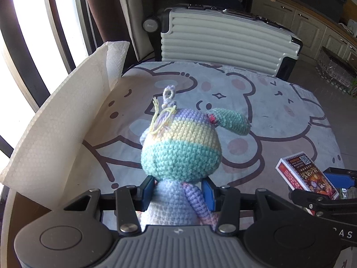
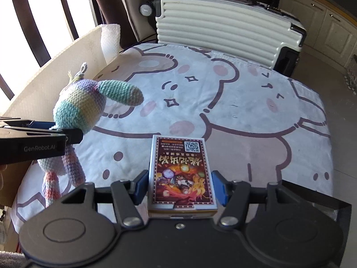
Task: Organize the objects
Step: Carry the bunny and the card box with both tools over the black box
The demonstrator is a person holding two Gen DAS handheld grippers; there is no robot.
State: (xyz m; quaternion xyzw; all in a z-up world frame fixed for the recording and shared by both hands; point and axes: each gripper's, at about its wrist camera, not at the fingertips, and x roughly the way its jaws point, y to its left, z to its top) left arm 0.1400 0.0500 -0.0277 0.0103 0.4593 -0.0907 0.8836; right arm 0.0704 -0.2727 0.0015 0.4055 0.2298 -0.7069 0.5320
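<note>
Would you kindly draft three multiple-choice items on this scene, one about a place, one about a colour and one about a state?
1. Where does the suitcase stand?
A. beyond the far edge of the bear-print cloth
B. on the cloth's middle
C. under the foam sheet

2. What colour are the pads of both grippers?
A. red
B. blue
C. green

3. What is the state of the card box?
A. lying flat on the cloth
B. gripped in the right gripper, off the cloth
C. gripped in the left gripper

Answers: A, its ribbed side rises behind the cloth; B, blue pads flank both held things; B, the pads press its sides, while the left gripper holds the crochet toy.
</note>
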